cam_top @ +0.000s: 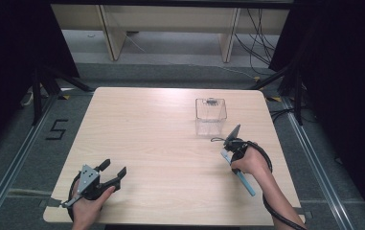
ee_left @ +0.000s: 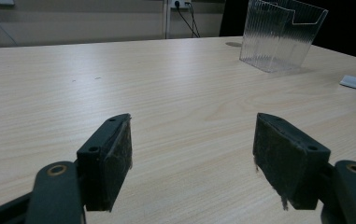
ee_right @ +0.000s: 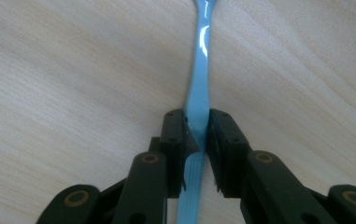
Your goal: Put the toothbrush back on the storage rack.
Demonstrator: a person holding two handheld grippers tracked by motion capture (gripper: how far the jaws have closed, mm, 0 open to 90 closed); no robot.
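Nearest to you, low in the high view, your left hand (cam_top: pixel 86 206) has the left claw (cam_top: pixel 113 173) parked at the lower left of the light wooden surface (cam_top: pixel 161 143). Its jaws are spread wide apart with nothing between them; in the left gripper view you just get bare wood grain between the two black foam-lined pads (ee_left: pixel 119 154).

Over at the lower right of the high view, your right hand (cam_top: pixel 252 160) has the right claw (ee_right: pixel 197 135) clamped on a long, thin light blue plastic toothbrush (cam_top: pixel 241 176). The right gripper view shows it best: both jaws are pressed against the ribbed part of the handle, and the glossy handle (ee_right: pixel 200 70) runs straight up to the top of that frame just over the wood. Can't tell whether it's touching the surface or held slightly above it. In the high view the blue handle sticks out from under your hand toward the lower right.

A bit further back, right of centre, there's a clear ribbed plastic box-shaped holder (cam_top: pixel 211 115) standing upright, apart from the right claw. It turns up at the upper right of the left gripper view too (ee_left: pixel 281 37).

Beyond the far edge of the surface is grey floor (cam_top: pixel 170 72) and some loose black cables (cam_top: pixel 259 43) at the upper right.
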